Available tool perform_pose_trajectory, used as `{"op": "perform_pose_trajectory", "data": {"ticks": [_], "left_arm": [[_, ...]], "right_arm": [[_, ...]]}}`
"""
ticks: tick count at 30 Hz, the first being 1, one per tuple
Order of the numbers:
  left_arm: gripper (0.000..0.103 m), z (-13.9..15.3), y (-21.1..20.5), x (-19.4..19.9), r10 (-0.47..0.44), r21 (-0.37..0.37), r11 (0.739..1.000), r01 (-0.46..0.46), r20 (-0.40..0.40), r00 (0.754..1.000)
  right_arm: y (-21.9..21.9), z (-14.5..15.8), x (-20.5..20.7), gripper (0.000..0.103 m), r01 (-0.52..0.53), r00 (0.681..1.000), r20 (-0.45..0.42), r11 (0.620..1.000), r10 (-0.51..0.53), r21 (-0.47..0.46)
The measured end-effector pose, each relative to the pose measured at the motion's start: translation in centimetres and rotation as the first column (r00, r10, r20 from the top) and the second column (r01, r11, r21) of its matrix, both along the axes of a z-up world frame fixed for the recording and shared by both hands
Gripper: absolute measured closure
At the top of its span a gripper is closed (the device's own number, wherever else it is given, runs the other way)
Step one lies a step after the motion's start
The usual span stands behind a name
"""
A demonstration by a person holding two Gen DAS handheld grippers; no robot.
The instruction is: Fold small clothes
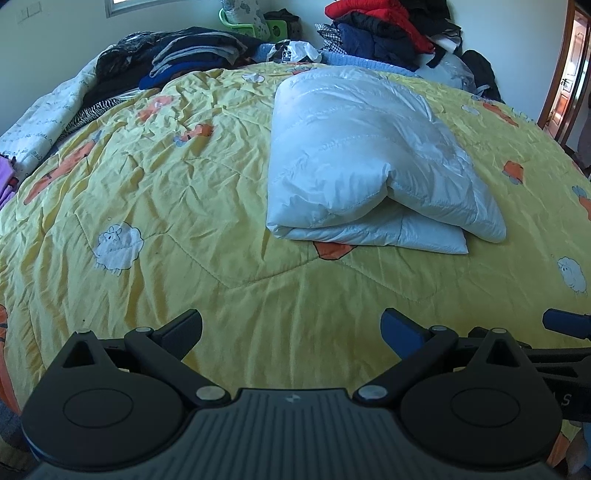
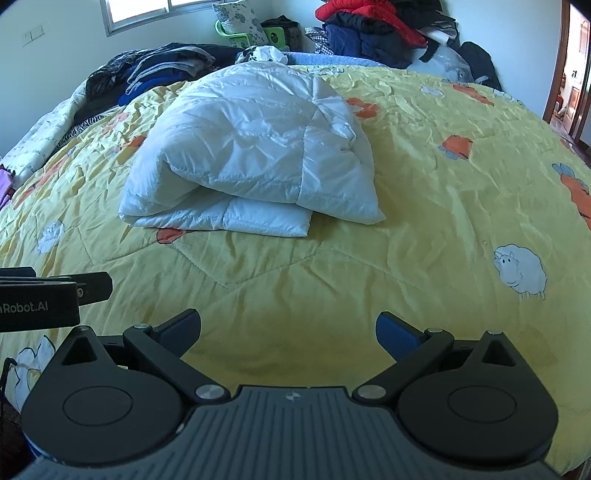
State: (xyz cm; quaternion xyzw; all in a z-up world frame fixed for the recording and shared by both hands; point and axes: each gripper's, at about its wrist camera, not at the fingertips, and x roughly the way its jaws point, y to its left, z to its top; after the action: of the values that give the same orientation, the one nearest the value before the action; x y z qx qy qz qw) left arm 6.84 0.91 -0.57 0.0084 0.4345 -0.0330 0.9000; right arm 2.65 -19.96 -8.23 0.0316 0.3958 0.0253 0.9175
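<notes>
Left wrist view: the left gripper (image 1: 291,330) sits at the bottom of the frame, jaws wide apart and empty, over the yellow quilt (image 1: 147,192). The white jacket (image 1: 369,162), folded into a puffy bundle, lies ahead in the centre right, well apart from the fingers, its long axis running away up the frame.

Right wrist view: the right gripper (image 2: 288,330) is likewise spread and empty. The jacket (image 2: 251,147) lies ahead in the centre left. Neither gripper looks clearly nearer. Clothes piles (image 2: 369,29) fill the top.

Black grippers (image 1: 291,332), blue-padded jaws.
</notes>
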Motion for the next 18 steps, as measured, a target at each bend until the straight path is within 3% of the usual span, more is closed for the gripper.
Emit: {"op": "perform_pose_trajectory", "data": {"ticks": [18], "left_arm": [[0.0,-0.18,-0.03,0.26,0.002,-0.008,1.0,-0.002,-0.01,1.0]], "right_arm": [[0.26,-0.21,0.27,0.001,-0.01,1.0,-0.005,1.0,0.01,-0.008]]}}
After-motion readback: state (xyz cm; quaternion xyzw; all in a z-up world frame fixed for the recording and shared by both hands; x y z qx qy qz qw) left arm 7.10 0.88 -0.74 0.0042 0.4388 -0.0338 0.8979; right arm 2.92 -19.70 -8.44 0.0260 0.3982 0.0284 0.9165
